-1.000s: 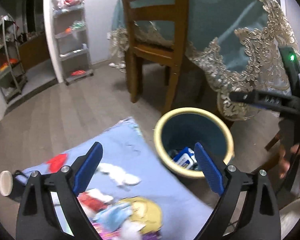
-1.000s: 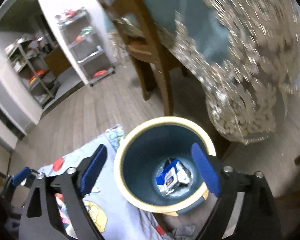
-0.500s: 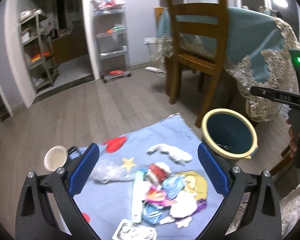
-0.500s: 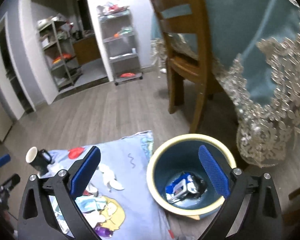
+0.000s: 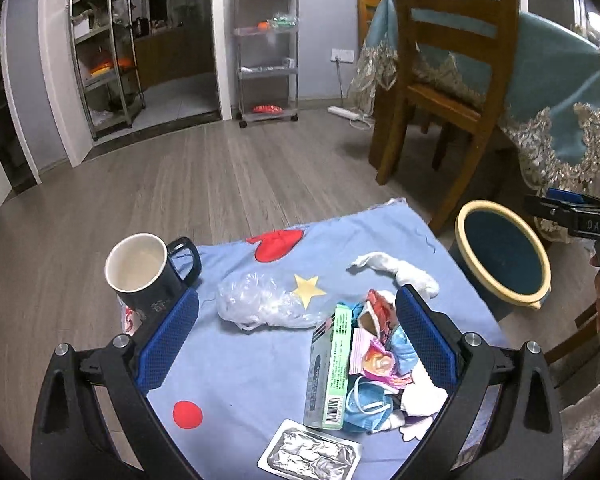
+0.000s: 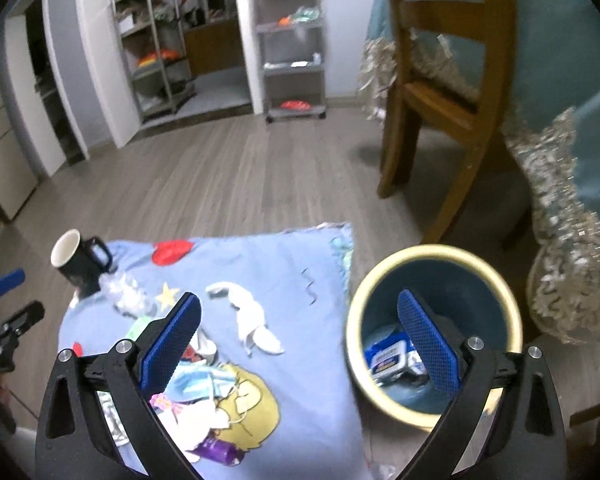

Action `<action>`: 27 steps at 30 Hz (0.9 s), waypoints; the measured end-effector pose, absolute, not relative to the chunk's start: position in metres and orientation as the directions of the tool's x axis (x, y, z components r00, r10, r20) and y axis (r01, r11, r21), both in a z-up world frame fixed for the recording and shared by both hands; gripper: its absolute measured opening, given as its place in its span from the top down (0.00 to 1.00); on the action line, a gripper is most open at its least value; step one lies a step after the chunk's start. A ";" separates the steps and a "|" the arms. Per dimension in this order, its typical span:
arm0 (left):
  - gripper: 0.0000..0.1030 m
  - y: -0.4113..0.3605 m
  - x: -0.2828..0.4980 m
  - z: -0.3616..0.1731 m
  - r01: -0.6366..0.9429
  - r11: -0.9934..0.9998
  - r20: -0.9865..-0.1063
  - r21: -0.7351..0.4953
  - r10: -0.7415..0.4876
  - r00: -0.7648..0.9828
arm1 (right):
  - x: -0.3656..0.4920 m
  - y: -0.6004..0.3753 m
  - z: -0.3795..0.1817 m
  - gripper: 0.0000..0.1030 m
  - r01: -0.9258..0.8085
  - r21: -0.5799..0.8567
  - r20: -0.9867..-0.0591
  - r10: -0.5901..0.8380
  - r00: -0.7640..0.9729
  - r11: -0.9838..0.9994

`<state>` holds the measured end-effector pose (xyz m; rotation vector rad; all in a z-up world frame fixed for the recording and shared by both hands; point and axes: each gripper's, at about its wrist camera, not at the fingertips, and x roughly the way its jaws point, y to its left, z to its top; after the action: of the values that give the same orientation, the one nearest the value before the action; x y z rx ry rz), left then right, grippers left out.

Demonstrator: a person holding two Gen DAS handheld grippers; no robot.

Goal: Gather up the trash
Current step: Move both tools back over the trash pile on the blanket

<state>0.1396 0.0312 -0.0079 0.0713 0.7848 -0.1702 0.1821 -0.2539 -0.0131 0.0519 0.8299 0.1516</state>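
I'm hovering my left gripper (image 5: 296, 336) over the blanket (image 5: 240, 368), fingers spread wide and gripping nothing, with the carton (image 5: 329, 364) lying just ahead between them, its long axis running away from me. My right gripper (image 6: 298, 344) is gaping too, empty, sitting nearer the bin (image 6: 434, 332), which stands off the blanket's right edge with a blue packet (image 6: 388, 356) inside.

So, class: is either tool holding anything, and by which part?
Nothing is held. The left tool and the right tool are both open and empty.
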 end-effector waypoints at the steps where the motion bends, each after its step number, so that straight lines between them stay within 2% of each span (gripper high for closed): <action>1: 0.06 0.028 0.142 -0.013 0.188 0.982 -0.718 0.004 -0.128 0.684 | 0.185 -0.250 -0.018 0.05 -0.120 0.112 -0.741 0.164 0.651 0.986; 11: 0.06 0.016 0.149 -0.063 0.258 0.964 -0.808 0.072 -0.095 0.581 | 0.198 -0.230 -0.047 0.05 -0.148 0.137 -0.793 0.198 0.576 0.979; 18: 0.08 0.020 0.151 -0.101 0.272 0.960 -0.886 0.070 -0.066 0.459 | 0.204 -0.242 -0.054 0.05 -0.103 0.175 -0.800 0.202 0.564 0.979; 21: 0.11 0.021 0.151 -0.105 0.270 0.958 -0.890 0.096 -0.038 0.454 | 0.204 -0.245 -0.055 0.05 -0.091 0.181 -0.803 0.201 0.562 0.979; 27: 0.12 0.029 0.156 -0.109 0.224 0.973 -0.907 0.051 -0.049 0.418 | 0.204 -0.247 -0.055 0.05 -0.089 0.185 -0.801 0.203 0.563 0.979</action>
<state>0.1556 0.0292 -0.1091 0.1741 1.1286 -0.1721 0.2037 -0.2472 -0.0551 0.1288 0.9581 0.1720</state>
